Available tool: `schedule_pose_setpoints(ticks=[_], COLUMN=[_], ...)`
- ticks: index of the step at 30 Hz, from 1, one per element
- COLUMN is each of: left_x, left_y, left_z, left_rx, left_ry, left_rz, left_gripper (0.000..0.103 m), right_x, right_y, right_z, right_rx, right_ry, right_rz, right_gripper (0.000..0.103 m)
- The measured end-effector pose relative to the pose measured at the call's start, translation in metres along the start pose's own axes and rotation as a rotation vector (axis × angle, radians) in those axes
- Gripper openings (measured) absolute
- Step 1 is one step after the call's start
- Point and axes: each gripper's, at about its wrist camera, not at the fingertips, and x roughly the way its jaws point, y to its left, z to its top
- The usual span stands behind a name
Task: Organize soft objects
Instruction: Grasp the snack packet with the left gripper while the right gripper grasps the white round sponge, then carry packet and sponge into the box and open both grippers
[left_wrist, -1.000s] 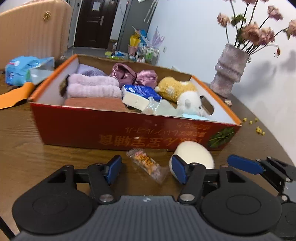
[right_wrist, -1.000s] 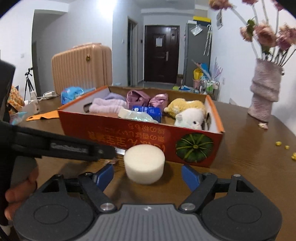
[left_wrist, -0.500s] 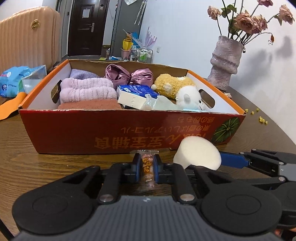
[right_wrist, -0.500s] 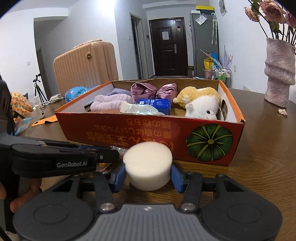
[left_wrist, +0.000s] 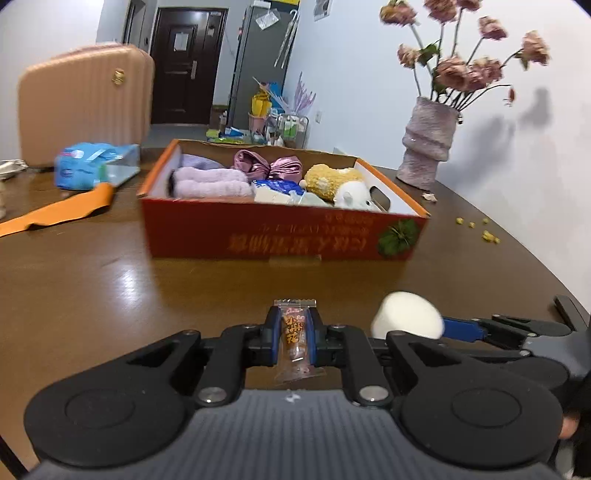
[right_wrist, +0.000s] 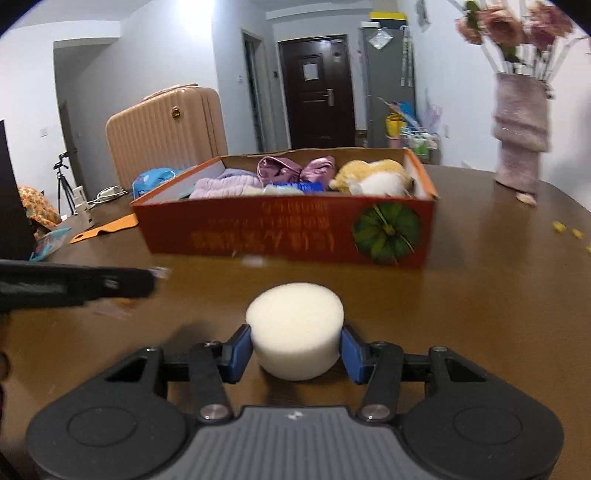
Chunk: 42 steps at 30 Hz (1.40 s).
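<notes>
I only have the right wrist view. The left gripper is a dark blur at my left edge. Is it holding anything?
Observer: Yes. The left gripper is shut on a small snack packet.
Operator: Is that packet upright?
Observer: Upright, its crimped top edge poking above the pads.
Operator: How does my sponge look from that side?
Observer: The sponge sits right of the packet, with a blue pad of the right gripper against its far side.
</notes>
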Motion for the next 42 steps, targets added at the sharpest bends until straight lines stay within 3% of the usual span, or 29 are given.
schedule_pose_setpoints(ticks=[6, 11, 17, 21, 25, 31, 36, 39, 41, 42], left_x=[-0.056, -0.081, -0.087, -0.069, -0.032, 0.056, 0.131, 0.167, 0.180, 0.182], left_y=[0.008, 0.004, 0.000, 0.002, 0.009, 0.019, 0.027, 0.031, 0.032, 0.032], left_z=[-0.028, -0.034, -0.024, 0.007, 0.056, 0.118, 0.133, 0.131, 0.126, 0.124], left_rx=[-0.048, -0.030, -0.020, -0.013, -0.043, -0.103, -0.130, -0.137, -0.108, -0.099], left_ry=[-0.002, -0.043, -0.086, -0.130, -0.160, -0.093, 0.016, 0.078, 0.101, 0.100], left_rz=[-0.003, -0.014, -0.029, -0.043, -0.057, -0.065, -0.047, -0.027, -0.028, -0.039], left_gripper=[0.014, 0.014, 0.015, 0.015, 0.015, 0.015, 0.015, 0.016, 0.033, 0.034], right_x=[-0.068, -0.094, -0.101, -0.092, -0.059, 0.027, 0.104, 0.150, 0.178, 0.184], right_y=[0.016, 0.033, 0.036, 0.026, 0.011, -0.012, -0.030, -0.043, -0.049, -0.053], right_z=[-0.028, -0.031, -0.017, 0.014, 0.064, 0.144, 0.185, 0.190, 0.187, 0.182], right_rx=[0.009, -0.011, -0.038, -0.061, -0.077, -0.075, -0.035, -0.004, 0.006, 0.015], right_ry=[-0.050, -0.096, -0.133, -0.163, -0.167, -0.123, -0.073, -0.010, 0.083, 0.105], right_rz=[-0.035, -0.026, -0.025, -0.005, 0.028, 0.071, 0.090, 0.091, 0.046, 0.043], right_gripper=[0.050, 0.050, 0.051, 0.051, 0.051, 0.051, 0.051, 0.053, 0.054, 0.056])
